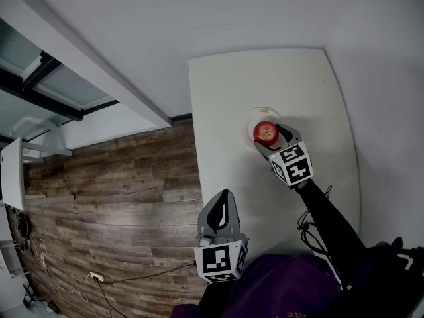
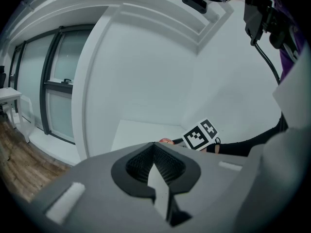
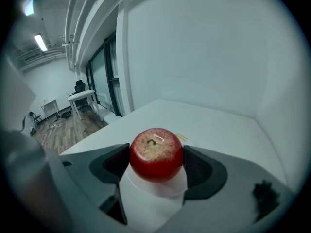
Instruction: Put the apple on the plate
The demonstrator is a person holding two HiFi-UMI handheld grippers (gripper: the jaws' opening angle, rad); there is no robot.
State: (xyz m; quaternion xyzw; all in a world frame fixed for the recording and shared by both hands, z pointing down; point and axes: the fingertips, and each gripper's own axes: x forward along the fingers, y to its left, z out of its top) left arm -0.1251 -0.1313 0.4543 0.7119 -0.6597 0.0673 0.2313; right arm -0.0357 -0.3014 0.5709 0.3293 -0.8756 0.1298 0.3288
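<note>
A red apple (image 1: 265, 132) with a short stem sits on a small white plate (image 1: 250, 120) on the white table (image 1: 225, 98). My right gripper (image 1: 267, 136) is shut on the apple, its dark pads pressing both sides (image 3: 156, 154), with the plate (image 3: 146, 191) right beneath; I cannot tell whether the apple rests on it. My left gripper (image 1: 224, 201) hovers near the table's front left edge, well short of the plate, shut with nothing in it (image 2: 155, 165). From the left gripper view, a sliver of the apple (image 2: 165, 141) shows beside the right gripper's marker cube (image 2: 200, 134).
The table stands against white walls at the back and right. A wooden floor (image 1: 112, 191) lies to the left, with windows along the wall. A black cable (image 1: 310, 234) lies on the table near the person's dark sleeve (image 1: 334, 227).
</note>
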